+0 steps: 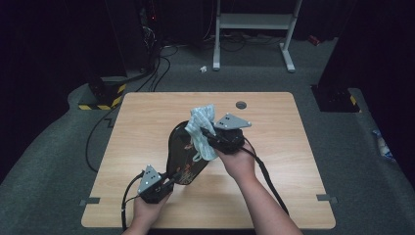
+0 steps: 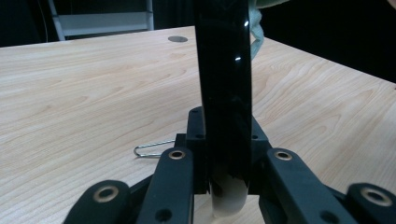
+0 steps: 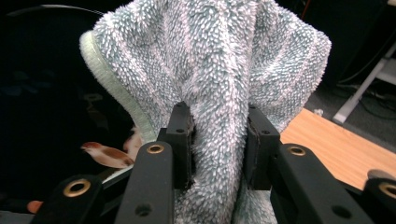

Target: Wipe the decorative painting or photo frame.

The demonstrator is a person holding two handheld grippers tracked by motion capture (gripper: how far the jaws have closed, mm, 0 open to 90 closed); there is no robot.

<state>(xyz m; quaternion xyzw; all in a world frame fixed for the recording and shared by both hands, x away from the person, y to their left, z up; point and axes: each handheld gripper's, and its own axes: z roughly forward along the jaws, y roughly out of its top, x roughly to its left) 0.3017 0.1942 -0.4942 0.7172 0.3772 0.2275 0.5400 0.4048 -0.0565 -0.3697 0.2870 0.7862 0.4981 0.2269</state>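
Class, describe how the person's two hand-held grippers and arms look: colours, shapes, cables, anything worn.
Both the left gripper and right gripper are black, each topped by a grey three-cornered plate and trailing a black cable. Their jaws show brass-coloured rivets. The forearms are bare: no sleeves or gloves visible.

Black tray's (image 2: 224,93) top beyond frame edge

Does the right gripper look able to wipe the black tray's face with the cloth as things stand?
Probably yes: the right gripper is shut on the cloth, which already lies against the tray held up by the left gripper.
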